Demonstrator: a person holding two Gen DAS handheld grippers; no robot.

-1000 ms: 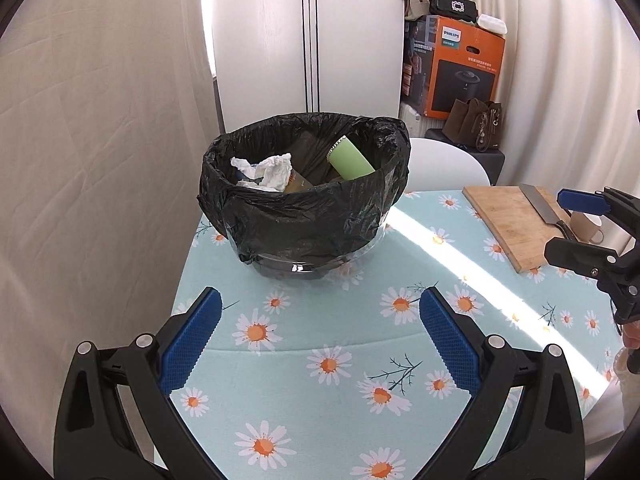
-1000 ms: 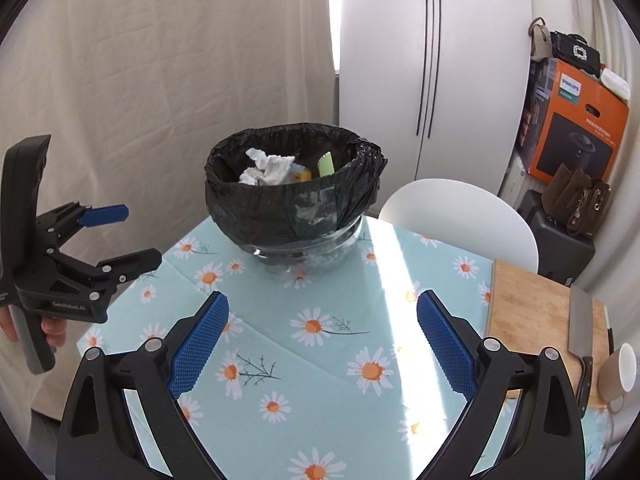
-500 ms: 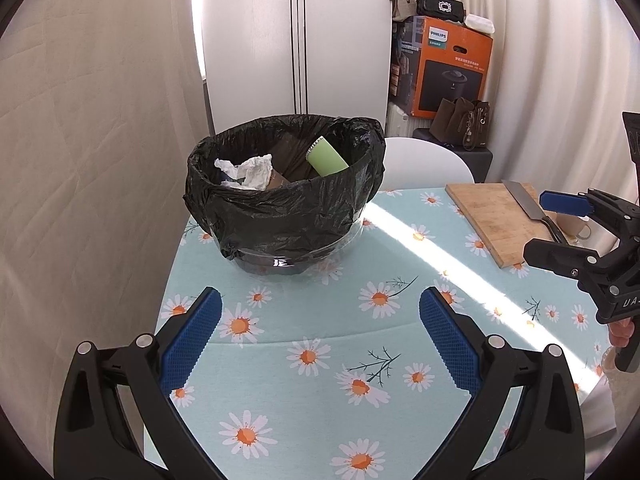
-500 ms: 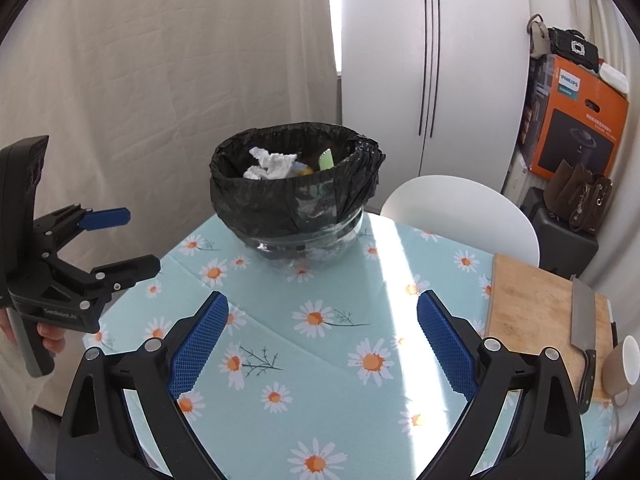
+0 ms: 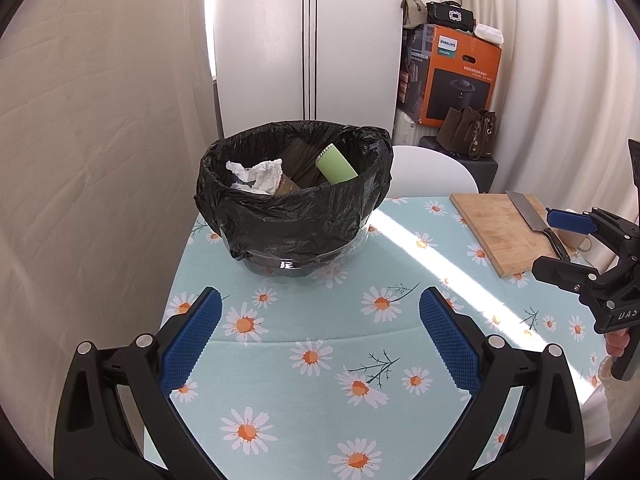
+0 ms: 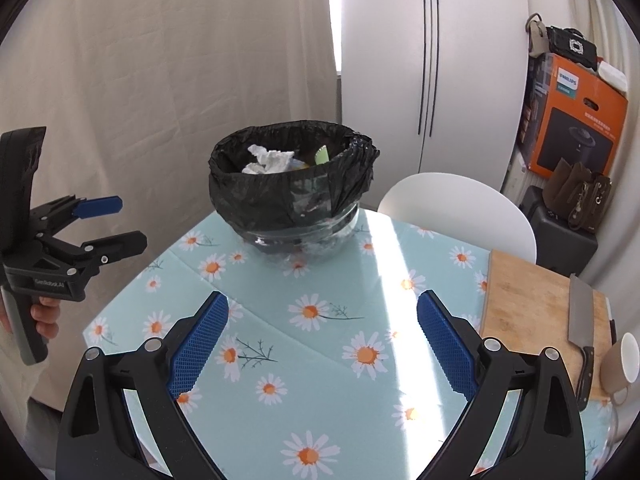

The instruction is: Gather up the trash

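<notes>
Left tongs (image 5: 320,316) and right tongs (image 6: 322,320) — both spread wide, empty.

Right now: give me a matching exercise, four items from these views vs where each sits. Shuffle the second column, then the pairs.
Column 1
1. crumpled tissue
2. cleaver
3. brown handbag
4. cup

Column 2
A. flat on the cutting board
B. on the black stool by the wall
C. inside the bag-lined bowl
D. at the table edge, beside the cutting board

Pairs: 1-C, 2-A, 3-B, 4-D
</notes>
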